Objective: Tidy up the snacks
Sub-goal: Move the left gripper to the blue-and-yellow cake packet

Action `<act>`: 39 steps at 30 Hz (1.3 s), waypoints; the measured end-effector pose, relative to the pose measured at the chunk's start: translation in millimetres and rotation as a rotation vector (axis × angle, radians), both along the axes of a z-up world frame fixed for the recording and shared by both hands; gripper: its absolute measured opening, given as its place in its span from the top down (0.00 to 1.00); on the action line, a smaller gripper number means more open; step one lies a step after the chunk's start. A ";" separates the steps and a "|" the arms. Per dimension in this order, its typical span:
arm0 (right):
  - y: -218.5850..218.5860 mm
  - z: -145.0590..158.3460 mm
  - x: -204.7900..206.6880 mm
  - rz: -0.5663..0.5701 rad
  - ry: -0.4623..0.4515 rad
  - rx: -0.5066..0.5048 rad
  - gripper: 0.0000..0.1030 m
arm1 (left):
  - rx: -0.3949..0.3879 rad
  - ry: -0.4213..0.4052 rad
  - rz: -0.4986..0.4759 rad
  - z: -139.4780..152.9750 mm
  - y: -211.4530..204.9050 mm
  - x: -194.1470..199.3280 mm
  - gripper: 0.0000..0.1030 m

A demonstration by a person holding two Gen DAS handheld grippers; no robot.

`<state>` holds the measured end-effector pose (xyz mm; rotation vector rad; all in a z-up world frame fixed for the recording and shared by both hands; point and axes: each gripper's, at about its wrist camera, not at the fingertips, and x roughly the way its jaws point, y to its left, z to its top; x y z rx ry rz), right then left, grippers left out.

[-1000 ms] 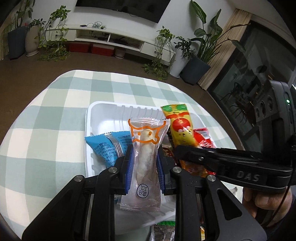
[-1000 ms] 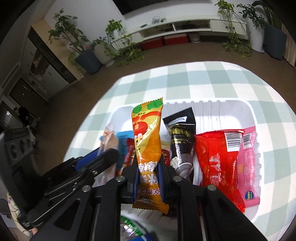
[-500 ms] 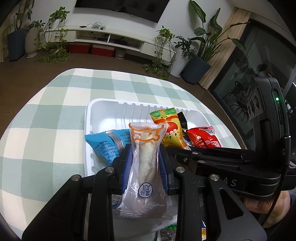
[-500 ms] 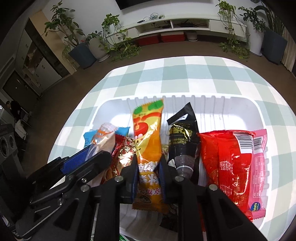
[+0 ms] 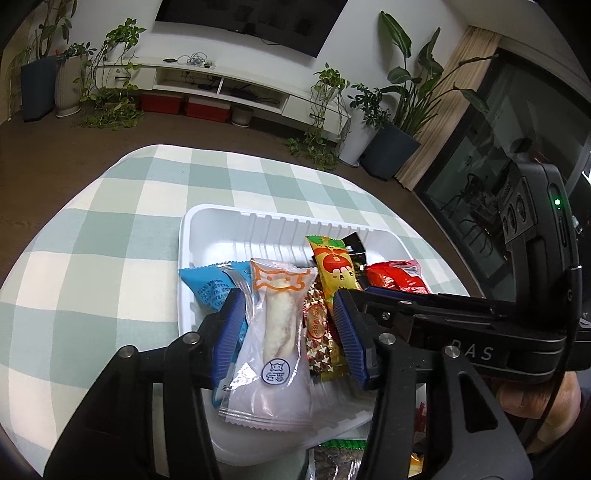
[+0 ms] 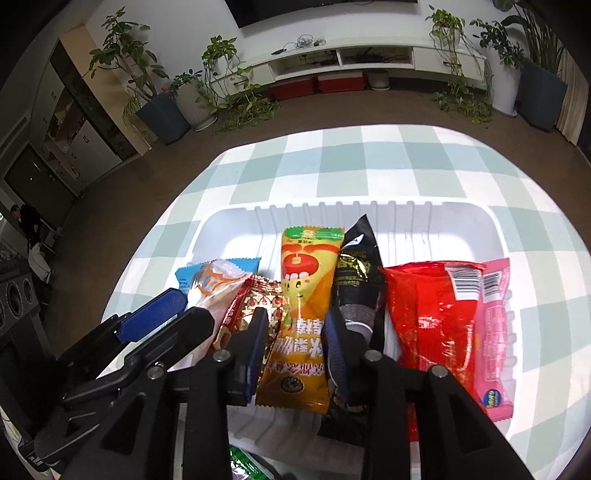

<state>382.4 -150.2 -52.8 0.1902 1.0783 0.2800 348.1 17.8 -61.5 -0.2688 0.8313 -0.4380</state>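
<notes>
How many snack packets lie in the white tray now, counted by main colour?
Blue packet: 1
Clear packet with orange print: 1
Red-and-gold patterned packet: 1
Yellow-orange packet: 1
Black packet: 1
Red packet: 1
Pink packet: 1
Total in the white tray: 7

- A white wall carries a dark television [image 5: 255, 20].
- Below it runs a long white media console [image 5: 221, 86] with red boxes [image 5: 184, 105] beneath.
- Potted plants [image 5: 391, 122] line the brown floor [image 5: 55, 155].
- The tabletop wears a green-and-white checked cloth [image 5: 92, 240].
</notes>
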 end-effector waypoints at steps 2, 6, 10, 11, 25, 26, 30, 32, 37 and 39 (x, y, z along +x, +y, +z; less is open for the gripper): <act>-1.5 6.6 -3.9 -0.001 -0.018 -0.011 0.59 | -0.003 -0.008 -0.003 3.3 -0.2 -3.5 0.53; -11.7 21.0 -11.7 -0.017 -0.043 0.003 0.45 | -0.005 -0.032 0.003 10.0 -0.1 -10.3 0.37; -28.6 36.8 -26.0 -0.038 -0.069 0.050 0.30 | -0.009 -0.055 -0.006 20.0 -0.9 -20.5 0.22; -31.9 40.5 -31.5 -0.035 -0.078 0.058 0.29 | -0.009 -0.065 -0.007 23.2 -0.4 -24.1 0.17; -105.0 52.2 -195.1 -0.015 -0.217 0.105 0.18 | 0.025 -0.085 0.045 39.9 -2.0 -116.4 0.01; -108.0 49.8 -205.3 -0.024 -0.223 0.093 0.18 | 0.031 -0.070 0.054 35.9 -5.6 -128.6 0.01; -124.5 37.8 -241.9 -0.133 -0.253 0.071 0.18 | 0.011 -0.003 0.039 17.9 -36.3 -177.6 0.01; -131.3 30.6 -251.0 -0.173 -0.255 0.090 0.18 | 0.031 0.044 0.038 8.6 -57.0 -191.6 0.01; -136.2 13.7 -266.7 -0.219 -0.254 0.098 0.19 | 0.071 0.101 0.055 4.8 -95.8 -196.7 0.02; -139.8 9.6 -271.9 -0.227 -0.254 0.120 0.19 | 0.052 0.128 0.093 5.9 -101.5 -190.5 0.02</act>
